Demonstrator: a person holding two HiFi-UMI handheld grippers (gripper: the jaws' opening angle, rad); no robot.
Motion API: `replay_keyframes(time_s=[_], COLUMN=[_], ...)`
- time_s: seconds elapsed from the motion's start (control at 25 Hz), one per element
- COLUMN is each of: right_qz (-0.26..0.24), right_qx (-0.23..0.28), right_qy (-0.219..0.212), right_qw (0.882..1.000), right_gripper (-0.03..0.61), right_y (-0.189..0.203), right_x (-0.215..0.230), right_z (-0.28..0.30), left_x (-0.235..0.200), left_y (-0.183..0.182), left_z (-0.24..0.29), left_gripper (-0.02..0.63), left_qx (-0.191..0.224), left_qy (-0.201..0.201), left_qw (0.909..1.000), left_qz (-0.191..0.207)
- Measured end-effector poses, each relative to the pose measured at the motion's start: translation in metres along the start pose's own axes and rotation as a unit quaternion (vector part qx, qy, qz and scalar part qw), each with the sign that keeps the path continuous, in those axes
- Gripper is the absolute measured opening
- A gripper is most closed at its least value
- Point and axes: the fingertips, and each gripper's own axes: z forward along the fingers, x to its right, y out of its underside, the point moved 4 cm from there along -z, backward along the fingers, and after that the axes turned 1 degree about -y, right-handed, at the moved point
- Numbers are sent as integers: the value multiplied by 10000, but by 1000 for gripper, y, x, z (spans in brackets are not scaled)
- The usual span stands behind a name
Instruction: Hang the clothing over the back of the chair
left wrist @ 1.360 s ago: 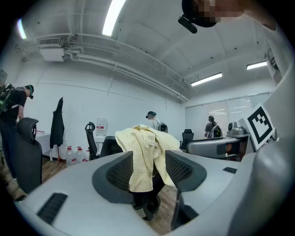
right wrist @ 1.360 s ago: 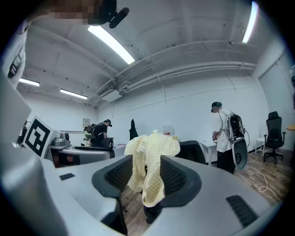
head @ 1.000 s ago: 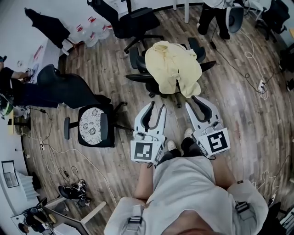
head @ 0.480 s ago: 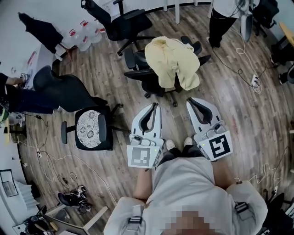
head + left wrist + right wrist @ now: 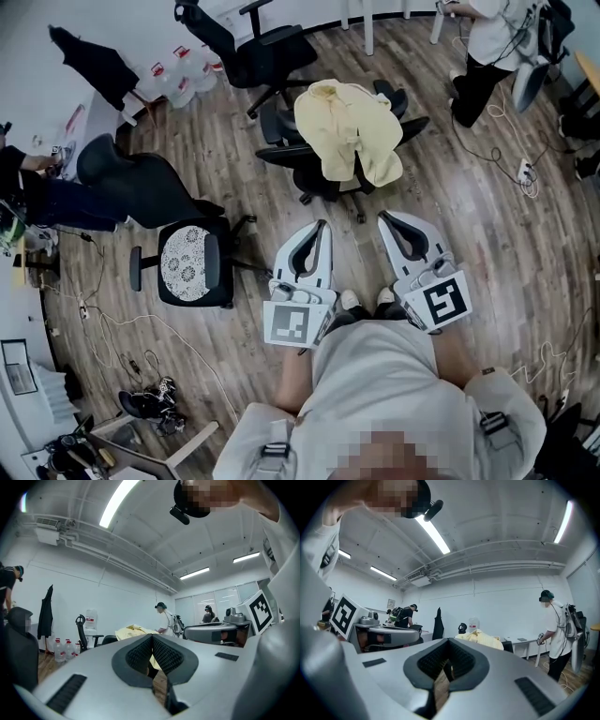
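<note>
Draping looks finished, as far as the head view shows: the pale yellow clothing (image 5: 352,127) lies spread over the back of the black chair (image 5: 314,180), covering the top and hanging down both faces, with one fold trailing lower on the side toward the person. The left gripper (image 5: 323,225) and the right gripper (image 5: 382,217) both stand on that near side of the chair, clear of it and not touching the cloth. Their jaws have just been closing and now meet pad to pad, with nothing caught between them. I judge little is left, at most evening out the uneven hem, though the far side of the chair is hidden.
</note>
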Motion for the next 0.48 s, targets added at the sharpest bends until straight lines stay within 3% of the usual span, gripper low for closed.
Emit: replay_keyframes(time_s=[0.48], right_qz=[17], right_qx=[-66], right_qy=[-199], right_qw=[9998], right_gripper=[20], right_y=[4], right_x=[9], right_z=[-11], left_x=[21], left_y=[2], left_z=[1], left_gripper=[18], left_qx=[-88], left_qy=[-99], left_qw=[9999], left_qz=[51])
